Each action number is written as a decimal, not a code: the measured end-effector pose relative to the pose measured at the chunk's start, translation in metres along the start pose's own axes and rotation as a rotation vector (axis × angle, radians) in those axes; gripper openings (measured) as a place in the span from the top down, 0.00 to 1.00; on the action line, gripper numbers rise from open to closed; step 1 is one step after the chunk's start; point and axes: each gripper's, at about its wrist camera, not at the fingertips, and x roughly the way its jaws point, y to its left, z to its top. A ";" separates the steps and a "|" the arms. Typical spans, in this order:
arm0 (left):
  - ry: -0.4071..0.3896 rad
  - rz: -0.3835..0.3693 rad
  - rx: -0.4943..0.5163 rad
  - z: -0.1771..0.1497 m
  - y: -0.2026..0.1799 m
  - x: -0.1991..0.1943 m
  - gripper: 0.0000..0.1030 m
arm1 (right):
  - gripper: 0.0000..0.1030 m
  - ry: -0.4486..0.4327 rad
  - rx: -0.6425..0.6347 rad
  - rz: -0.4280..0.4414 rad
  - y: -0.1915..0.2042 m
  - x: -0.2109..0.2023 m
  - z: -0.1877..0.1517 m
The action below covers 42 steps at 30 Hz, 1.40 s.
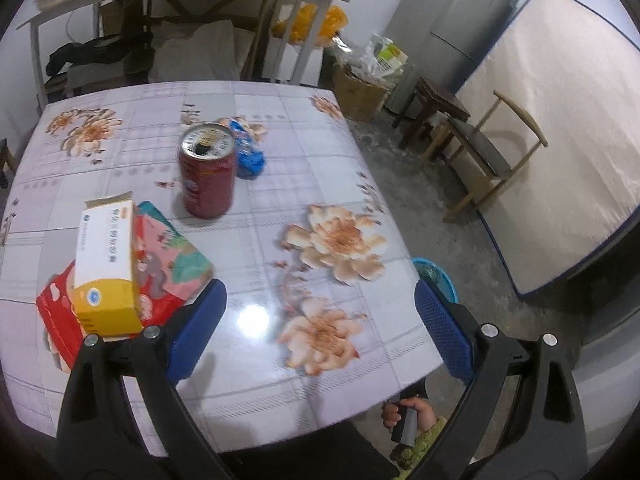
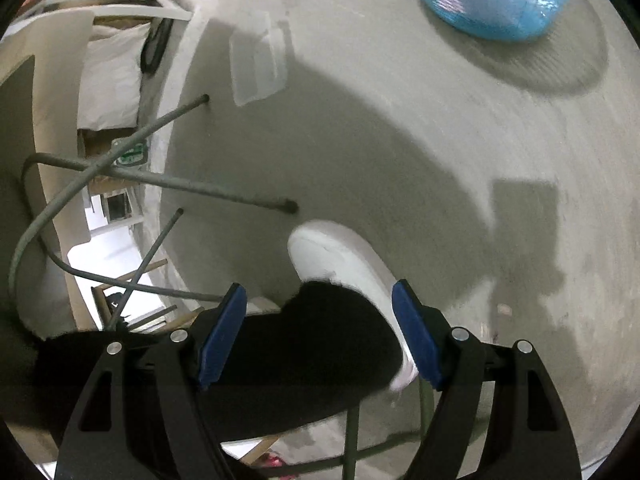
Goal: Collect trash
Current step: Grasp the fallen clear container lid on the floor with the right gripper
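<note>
- Left wrist view is filled by the floral-clothed table (image 1: 248, 360), on which the trash is gathered toward one side, presumably so that it can be reached from the seated edge.
- A blue basin (image 2: 492, 0), likely meant as the trash receptacle, is set on the concrete floor just beside the table's corner, where items could be dropped into it; in the right wrist view it lies well ahead of the pads.
- A red tissue pack (image 1: 160, 268) lies flat near the table's edge, with a yellow-and-white medicine box (image 1: 106, 264) resting on top of it.
- A red drink can (image 1: 208, 172) is stood upright mid-table, a crumpled blue wrapper (image 1: 248, 152) touching its far side.
- The left gripper (image 1: 320, 320) is held released over bare tablecloth, nothing being between its pads; the box and pack lie just beside one pad.
- The right gripper (image 2: 320, 332) is likewise spread and empty, pointed at the floor above a white shoe (image 2: 344, 256), apparently lowered toward the basin.
</note>
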 end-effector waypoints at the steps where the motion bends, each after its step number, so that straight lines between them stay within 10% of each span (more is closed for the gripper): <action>1: -0.013 0.000 -0.004 0.002 0.006 0.000 0.12 | 0.29 -0.010 -0.014 -0.016 0.006 0.006 0.012; 17: -0.124 0.086 -0.064 0.043 0.092 0.003 0.12 | 0.45 -0.175 -0.212 -0.203 0.108 0.141 0.209; 30: -0.091 0.162 -0.055 0.049 0.115 0.023 0.12 | 0.94 -0.121 -0.225 -0.339 0.102 0.199 0.237; 42: -0.118 0.144 -0.072 0.045 0.115 0.015 0.12 | 0.96 -0.120 -0.237 -0.297 0.078 0.166 0.202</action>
